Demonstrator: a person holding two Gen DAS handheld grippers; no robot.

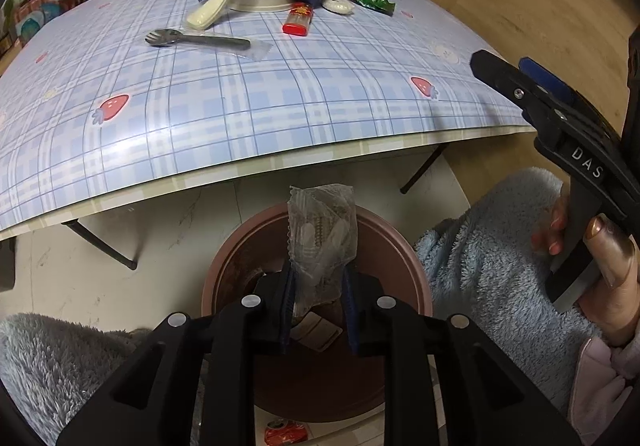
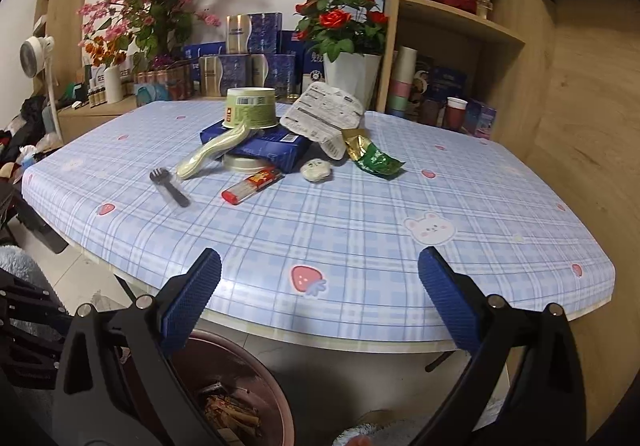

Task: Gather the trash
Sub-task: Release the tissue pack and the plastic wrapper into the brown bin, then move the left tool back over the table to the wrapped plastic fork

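Observation:
My left gripper [image 1: 319, 288] is shut on a clear plastic wrapper [image 1: 322, 230], which stands upright between the blue pads right above the brown bin [image 1: 224, 266]. Paper scraps lie inside the bin [image 2: 276, 398]. My right gripper [image 2: 320, 262] is wide open and empty, hovering at the near edge of the table [image 2: 360, 230]. Trash is heaped at the far side: a green cup [image 2: 251, 105], a blue box [image 2: 272, 149], a wrapped white spoon [image 2: 212, 155], a wrapped black fork [image 2: 170, 187], a red packet [image 2: 252, 183], a white blister card [image 2: 324, 113] and a green-gold sachet [image 2: 376, 159].
The bin stands on the floor just below the table's near edge, between folding table legs [image 1: 108, 246]. A red can [image 1: 286, 432] lies on the floor beside it. Fluffy blue sleeves [image 1: 488, 246] flank the bin. Flower pots [image 2: 352, 73], boxes and wooden shelves [image 2: 460, 17] stand behind the table.

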